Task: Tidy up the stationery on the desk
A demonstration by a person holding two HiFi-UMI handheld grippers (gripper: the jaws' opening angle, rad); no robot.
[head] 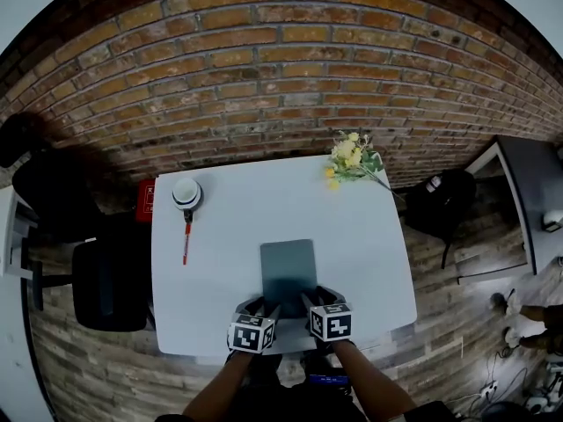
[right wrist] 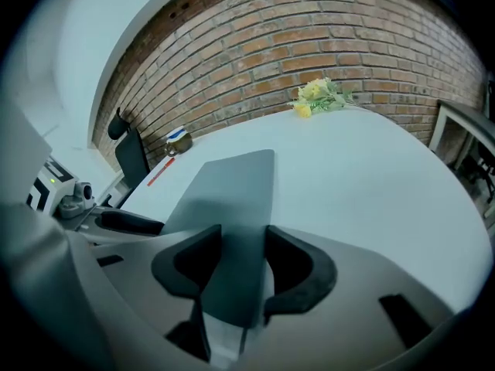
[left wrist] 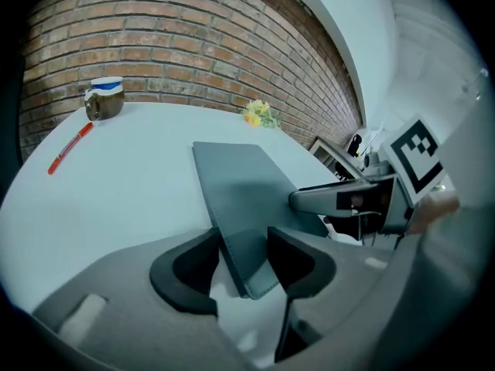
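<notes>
Settling the flat dark grey-green stitched pad (head: 288, 275) squarely on the white bench (head: 369, 236) looks to be the step in hand; the pad lies flat close to the bench's near edge, about midway across, its long sides running away from the person. The left tongs (head: 262, 309) stand open astride its near left corner, and the right tongs (head: 318, 300) stand open astride its near right corner; in each gripper view the pad's edge runs between the jaws, yet neither pair seems to press on it, so I judge it to be lying free, not held.

To finish well, first check that the pad's near edge runs parallel to the bench's edge; from the head view it looks nearly true. Both tongs should then draw straight back toward the person with the jaws kept wide; in the left gripper view the corner sits close against one jaw, so a slight lift first would keep that jaw from dragging the pad askew.

The thin red pen (head: 186, 240) lies at the far left, just in front of the round white-lidded pot (head: 186, 194), and is probably next; the bunch of yellow flowers (head: 350, 158) at the far right corner is well apart and needs no touching.
</notes>
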